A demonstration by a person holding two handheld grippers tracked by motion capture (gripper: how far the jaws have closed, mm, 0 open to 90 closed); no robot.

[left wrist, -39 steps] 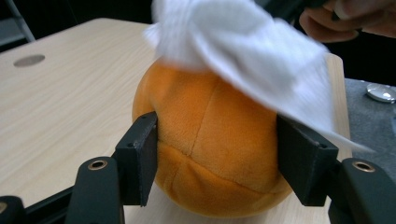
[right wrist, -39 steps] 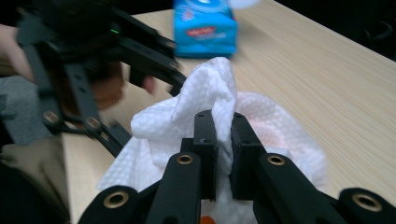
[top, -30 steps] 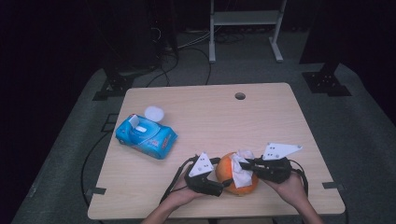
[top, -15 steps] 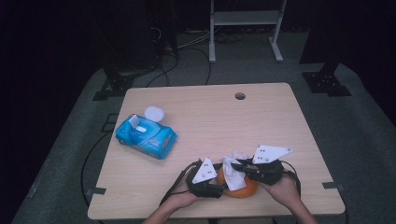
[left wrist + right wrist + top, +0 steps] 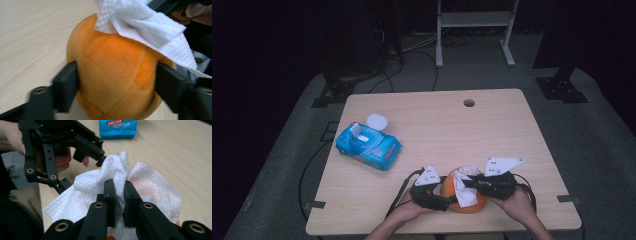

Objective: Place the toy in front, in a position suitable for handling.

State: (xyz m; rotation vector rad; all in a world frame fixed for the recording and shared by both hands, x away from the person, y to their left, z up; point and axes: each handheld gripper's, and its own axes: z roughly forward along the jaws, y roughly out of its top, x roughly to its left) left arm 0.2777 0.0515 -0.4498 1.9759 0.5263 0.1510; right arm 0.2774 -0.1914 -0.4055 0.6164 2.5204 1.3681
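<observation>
An orange plush ball (image 5: 450, 186) rests near the table's front edge. My left gripper (image 5: 451, 199) is shut on it, a black pad (image 5: 66, 83) pressing into each side of the ball (image 5: 112, 75). Its jaws have just been opening slightly, with the ball still between them. A white wipe (image 5: 468, 195) is draped over the ball's top. My right gripper (image 5: 119, 195) is shut on a bunched fold of that wipe (image 5: 155, 185), reaching in from the right (image 5: 465, 184). The wipe (image 5: 150, 27) hangs over the ball's upper right in the left gripper view.
A blue pack of wet wipes (image 5: 369, 145) lies at the table's left, its lid flipped open, with a white round cap (image 5: 377, 121) behind it. The wooden table (image 5: 437, 130) has a cable hole (image 5: 469, 103) at the back. Cables trail off the front edge.
The right gripper has shifted left, drawing the wipe further over the ball. The left gripper's jaws have come in against the ball's sides.
</observation>
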